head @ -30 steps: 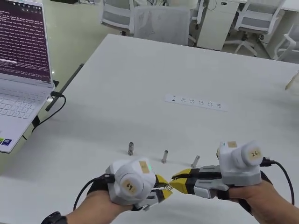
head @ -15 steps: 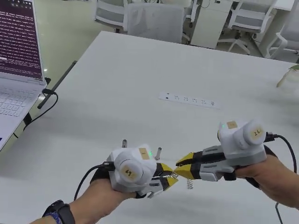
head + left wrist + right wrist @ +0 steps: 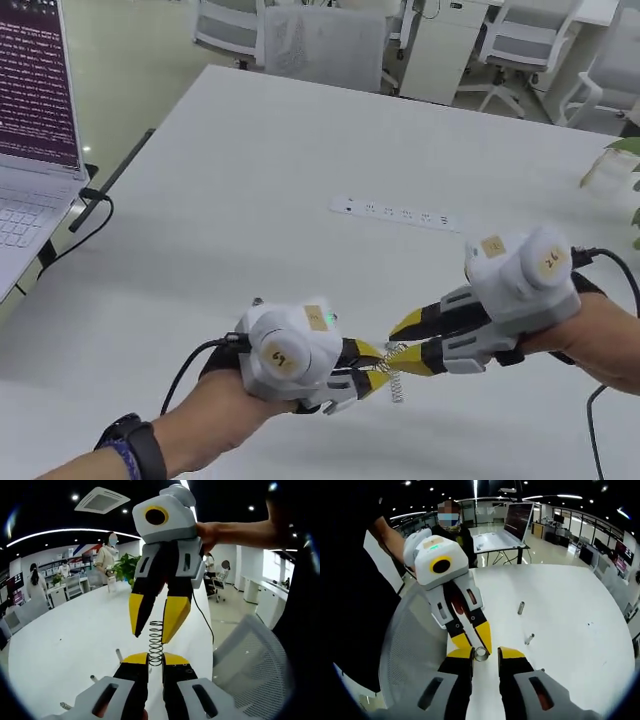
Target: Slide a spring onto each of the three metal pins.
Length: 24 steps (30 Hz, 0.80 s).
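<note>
since the spring (image 3: 155,642) looks light and floppy, grip near one end: your left gripper (image 3: 155,661) pinches its base in midair, right gripper (image 3: 485,654) jaws parted around the other end.

The spring (image 3: 391,367) lies between left hand-held gripper (image 3: 369,361) and right hand-held gripper (image 3: 410,344).

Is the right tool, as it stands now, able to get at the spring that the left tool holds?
Probably yes. The left tool is shut on one end of the spring. The free end stands between the open jaws of the right tool, and nothing lies in the way, so closing should catch it.
</note>
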Motion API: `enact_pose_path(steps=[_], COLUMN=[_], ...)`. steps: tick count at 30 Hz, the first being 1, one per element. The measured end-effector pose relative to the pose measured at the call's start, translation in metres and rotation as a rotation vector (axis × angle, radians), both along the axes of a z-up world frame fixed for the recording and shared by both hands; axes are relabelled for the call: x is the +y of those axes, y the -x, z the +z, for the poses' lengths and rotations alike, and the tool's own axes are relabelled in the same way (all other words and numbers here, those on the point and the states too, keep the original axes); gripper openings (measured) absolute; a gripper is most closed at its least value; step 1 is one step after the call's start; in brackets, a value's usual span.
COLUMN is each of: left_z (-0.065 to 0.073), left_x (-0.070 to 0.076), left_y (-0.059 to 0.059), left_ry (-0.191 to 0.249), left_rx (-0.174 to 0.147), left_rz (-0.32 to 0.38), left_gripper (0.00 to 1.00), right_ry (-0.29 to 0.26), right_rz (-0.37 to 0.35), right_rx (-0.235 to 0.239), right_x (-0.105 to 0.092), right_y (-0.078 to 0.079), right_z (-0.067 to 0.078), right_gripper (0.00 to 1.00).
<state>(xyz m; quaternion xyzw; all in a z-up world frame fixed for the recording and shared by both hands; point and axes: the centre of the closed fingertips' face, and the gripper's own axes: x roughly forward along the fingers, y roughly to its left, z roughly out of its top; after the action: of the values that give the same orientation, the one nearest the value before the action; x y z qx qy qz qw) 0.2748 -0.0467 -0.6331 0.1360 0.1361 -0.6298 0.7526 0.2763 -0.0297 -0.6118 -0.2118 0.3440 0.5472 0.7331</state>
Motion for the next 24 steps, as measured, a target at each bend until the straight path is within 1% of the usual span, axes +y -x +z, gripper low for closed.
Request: enact_pose_path(steps=[8, 11, 15, 19, 20, 22, 24], left_z=[0.003, 0.005, 0.006, 0.008, 0.008, 0.009, 0.011], left_x=[-0.004, -0.006, -0.008, -0.009, -0.009, -0.01, -0.01], left_y=[0.002, 0.002, 0.003, 0.004, 0.004, 0.005, 0.006], left_ry=[-0.002, 0.003, 0.003, 0.004, 0.003, 0.009, 0.016], left_rx=[-0.012, -0.007, -0.012, -0.017, -0.019, -0.009, -0.01], left_rz=[-0.02, -0.022, -0.028, -0.035, -0.037, -0.034, -0.039], left_gripper=[0.02, 0.02, 0.02, 0.02, 0.02, 0.02, 0.02], right_ry=[0.037, 0.058, 0.094, 0.117, 0.125, 0.133, 0.14], right_rz=[0.069, 0.093, 0.123, 0.146, 0.162, 0.176, 0.189], right_rx=[0.0, 0.0, 0.0, -0.001, -0.005, -0.007, -0.008], right_x=[-0.003, -0.003, -0.004, -0.005, -0.005, -0.004, -0.003], right_y=[0.004, 0.007, 0.009, 0.01, 0.012, 0.014, 0.015], right_z=[0.007, 0.006, 0.002, -0.001, -0.001, -0.001, -0.001], right_gripper=[0.18, 0.18, 0.18, 0.17, 0.16, 0.14, 0.13])
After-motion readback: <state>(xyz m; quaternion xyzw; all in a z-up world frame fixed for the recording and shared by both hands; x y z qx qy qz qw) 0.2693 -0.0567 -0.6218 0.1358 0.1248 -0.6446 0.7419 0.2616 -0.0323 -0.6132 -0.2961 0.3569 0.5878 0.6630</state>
